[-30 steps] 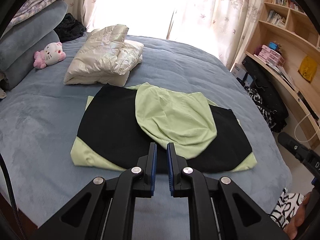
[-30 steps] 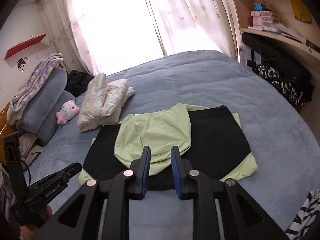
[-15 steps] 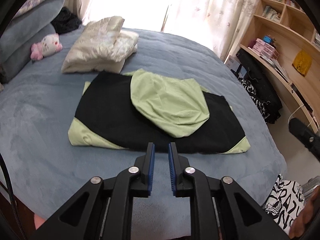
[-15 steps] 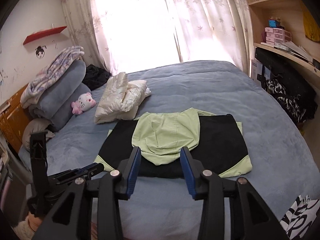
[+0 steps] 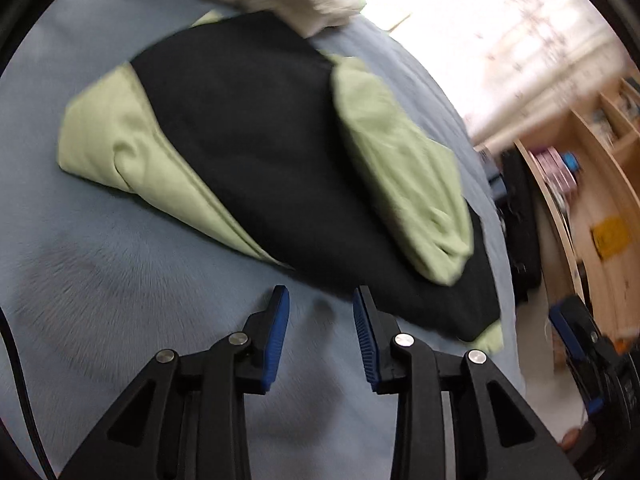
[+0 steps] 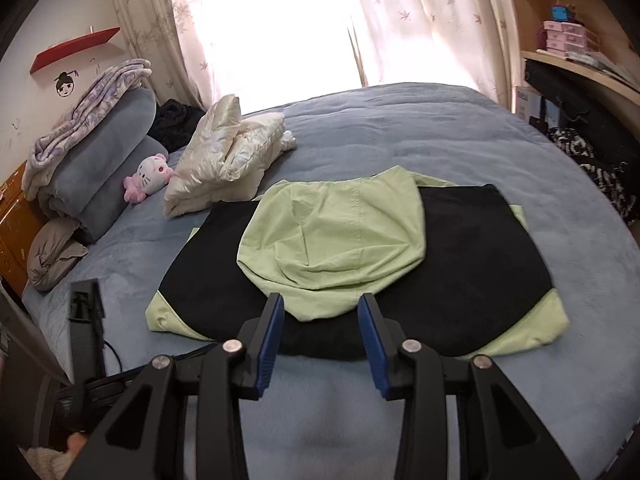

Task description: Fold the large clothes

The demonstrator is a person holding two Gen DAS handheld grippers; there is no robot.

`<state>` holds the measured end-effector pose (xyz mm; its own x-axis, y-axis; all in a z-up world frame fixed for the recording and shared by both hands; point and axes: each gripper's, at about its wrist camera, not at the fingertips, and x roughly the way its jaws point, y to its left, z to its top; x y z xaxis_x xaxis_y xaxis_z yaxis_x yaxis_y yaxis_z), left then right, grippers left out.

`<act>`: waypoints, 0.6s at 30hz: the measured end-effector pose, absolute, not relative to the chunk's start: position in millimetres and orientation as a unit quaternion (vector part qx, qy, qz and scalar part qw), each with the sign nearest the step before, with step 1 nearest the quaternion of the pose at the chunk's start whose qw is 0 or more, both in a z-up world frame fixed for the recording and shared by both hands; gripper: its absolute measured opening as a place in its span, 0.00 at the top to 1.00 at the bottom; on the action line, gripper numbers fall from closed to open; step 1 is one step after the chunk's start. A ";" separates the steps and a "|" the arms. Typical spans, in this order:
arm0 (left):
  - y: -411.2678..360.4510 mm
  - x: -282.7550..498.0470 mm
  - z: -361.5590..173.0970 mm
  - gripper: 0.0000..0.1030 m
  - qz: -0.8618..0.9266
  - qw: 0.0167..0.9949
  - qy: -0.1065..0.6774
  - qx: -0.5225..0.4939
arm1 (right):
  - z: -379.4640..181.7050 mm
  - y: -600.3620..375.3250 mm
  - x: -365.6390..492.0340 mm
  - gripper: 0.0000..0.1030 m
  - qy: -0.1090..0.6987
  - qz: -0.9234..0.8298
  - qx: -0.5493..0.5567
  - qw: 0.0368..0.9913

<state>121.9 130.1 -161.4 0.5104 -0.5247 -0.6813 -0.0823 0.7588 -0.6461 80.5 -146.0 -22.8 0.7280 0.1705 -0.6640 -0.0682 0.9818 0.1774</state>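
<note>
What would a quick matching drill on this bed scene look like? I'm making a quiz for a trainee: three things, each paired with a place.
Things:
1. pink-and-white plush cat toy
2. cream quilted puffer jacket
3. light green hood

Places:
A. on the black-and-green garment
B. by the grey rolled blankets
C. behind the garment, towards the window

Pairs: 1-B, 2-C, 3-A

A black and light-green garment (image 6: pixel 472 252) is seen on a grey-blue bed (image 6: pixel 420 136), beside a cream jacket (image 6: pixel 228 160) and pink-and-white plush toy (image 6: pixel 148 178).
</note>
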 end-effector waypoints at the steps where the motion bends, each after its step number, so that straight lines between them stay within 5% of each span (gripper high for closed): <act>1: 132.2 130.2 -171.3 0.70 -0.136 0.800 0.476 -0.339 | -27.3 -145.2 86.0 0.67 0.365 0.068 0.071 0.926; 18: 124.4 198.9 -177.6 0.68 -0.133 0.797 0.456 -0.373 | -75.6 -136.8 205.2 0.82 0.380 0.085 0.081 0.917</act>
<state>198.9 124.4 -177.6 0.5493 -0.5516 -0.6277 -0.1277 0.6869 -0.7154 205.2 -136.8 -75.6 0.6966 0.2184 -0.6834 -0.0949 0.9722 0.2139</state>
